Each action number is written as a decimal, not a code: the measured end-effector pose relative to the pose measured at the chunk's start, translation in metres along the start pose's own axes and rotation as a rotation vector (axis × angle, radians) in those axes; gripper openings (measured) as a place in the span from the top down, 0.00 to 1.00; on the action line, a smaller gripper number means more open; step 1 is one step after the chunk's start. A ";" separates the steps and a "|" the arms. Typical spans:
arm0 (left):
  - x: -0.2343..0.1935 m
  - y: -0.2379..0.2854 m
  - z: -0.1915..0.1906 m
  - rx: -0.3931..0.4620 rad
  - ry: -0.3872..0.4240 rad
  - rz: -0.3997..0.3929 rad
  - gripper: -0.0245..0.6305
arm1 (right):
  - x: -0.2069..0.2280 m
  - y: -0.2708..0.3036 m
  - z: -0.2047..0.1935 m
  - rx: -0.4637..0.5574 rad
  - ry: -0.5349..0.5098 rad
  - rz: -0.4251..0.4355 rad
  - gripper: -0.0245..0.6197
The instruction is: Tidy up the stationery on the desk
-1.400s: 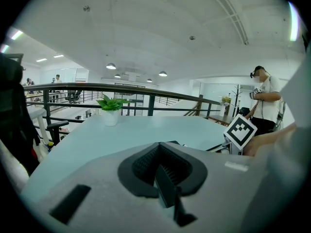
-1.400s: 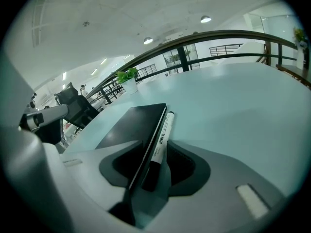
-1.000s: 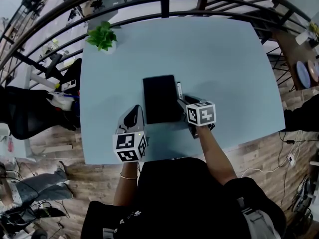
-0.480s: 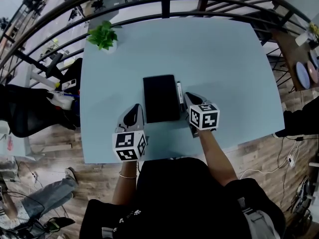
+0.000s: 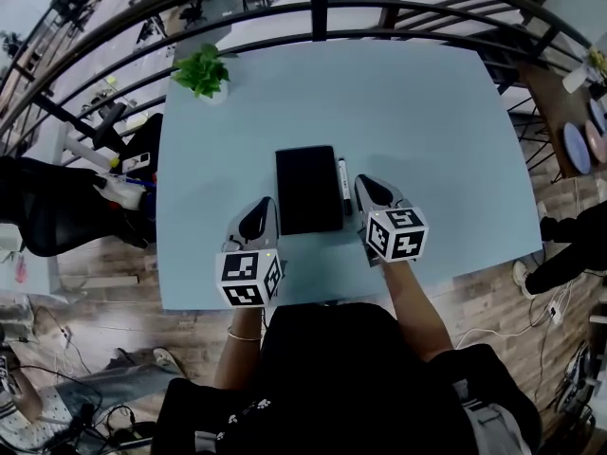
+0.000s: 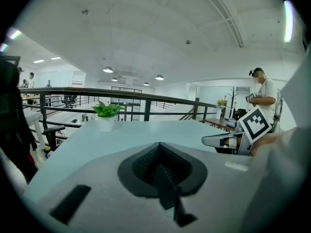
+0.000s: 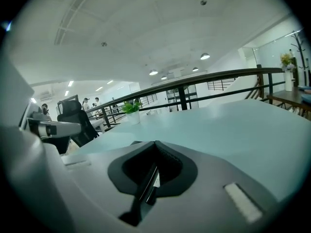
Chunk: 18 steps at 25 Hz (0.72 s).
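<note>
At the far left corner of the smooth, pale blue desk stands a small leafy green plant in a white pot, with a dark metal railing curving behind it.

The left claw rests at the near edge, left of the notebook. Its grey moulded shell carries a cube printed with black-and-white square markers, which are patterns rather than letters. In the left gripper view the ribbed black jaws of this claw meet in a thin line with nothing between them.

The black notebook lies flat in the middle of the desk, a matte rectangle with rounded corners and no print that can be read. Just beside its right edge, and parallel to it, lies a slim pen with a white barrel and a dark far end.

The right claw sits just right of the pen's near end and is apart from it. Its marker cube is tilted. In the right gripper view its jaws are drawn together to a narrow slit, with only a pale sliver showing through, and they grip nothing.
</note>
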State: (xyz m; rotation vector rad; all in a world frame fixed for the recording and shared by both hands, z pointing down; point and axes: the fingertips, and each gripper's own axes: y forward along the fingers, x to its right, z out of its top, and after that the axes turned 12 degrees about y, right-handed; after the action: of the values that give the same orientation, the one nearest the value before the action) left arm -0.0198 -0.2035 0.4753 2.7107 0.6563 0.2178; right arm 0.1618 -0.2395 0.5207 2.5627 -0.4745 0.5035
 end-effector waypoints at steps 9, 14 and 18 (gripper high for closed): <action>0.013 -0.007 0.012 0.026 0.020 -0.015 0.97 | -0.016 -0.028 0.019 0.073 -0.045 0.031 0.95; 0.016 -0.010 0.014 0.031 0.025 -0.017 0.97 | -0.022 -0.036 0.024 0.093 -0.052 0.039 0.95; 0.019 -0.012 0.014 0.033 0.027 -0.016 0.97 | -0.024 -0.040 0.025 0.100 -0.059 0.045 0.95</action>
State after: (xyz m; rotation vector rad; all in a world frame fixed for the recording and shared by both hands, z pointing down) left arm -0.0051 -0.1892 0.4594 2.7377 0.6950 0.2415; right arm 0.1640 -0.2141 0.4743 2.6739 -0.5409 0.4800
